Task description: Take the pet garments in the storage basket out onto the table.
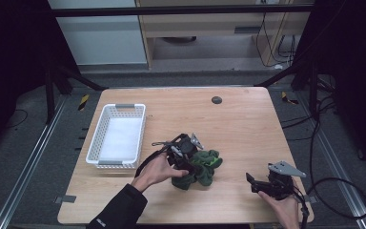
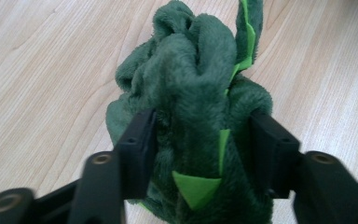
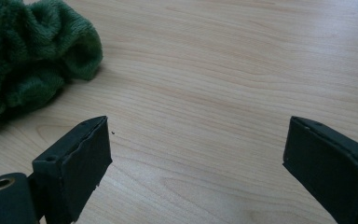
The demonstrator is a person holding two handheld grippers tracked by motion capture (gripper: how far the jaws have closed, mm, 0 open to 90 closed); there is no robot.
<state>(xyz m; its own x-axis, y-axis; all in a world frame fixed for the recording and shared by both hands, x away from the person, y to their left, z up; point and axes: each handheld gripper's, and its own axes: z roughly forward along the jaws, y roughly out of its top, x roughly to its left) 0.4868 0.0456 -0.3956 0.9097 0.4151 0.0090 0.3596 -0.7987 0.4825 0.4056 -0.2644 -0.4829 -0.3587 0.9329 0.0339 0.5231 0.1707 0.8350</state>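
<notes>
A crumpled dark green plush cloth (image 1: 204,164) with light green trim lies on the wooden table (image 1: 243,129), a little in front of its middle. My left gripper (image 1: 192,158) reaches into it from the left. In the left gripper view its jaws stand apart on either side of the bunched plush cloth (image 2: 191,70), with the left gripper (image 2: 203,135) open around the cloth and not squeezing it. My right gripper (image 1: 250,182) rests low near the front right of the table. In the right gripper view the right gripper (image 3: 196,154) is open over bare wood, with the plush cloth (image 3: 28,56) at the upper left.
A white plastic basket (image 1: 116,106) with a white lining stands at the table's left side. A small black round disc (image 1: 216,100) sits near the far edge. Black cables trail over the floor on the right.
</notes>
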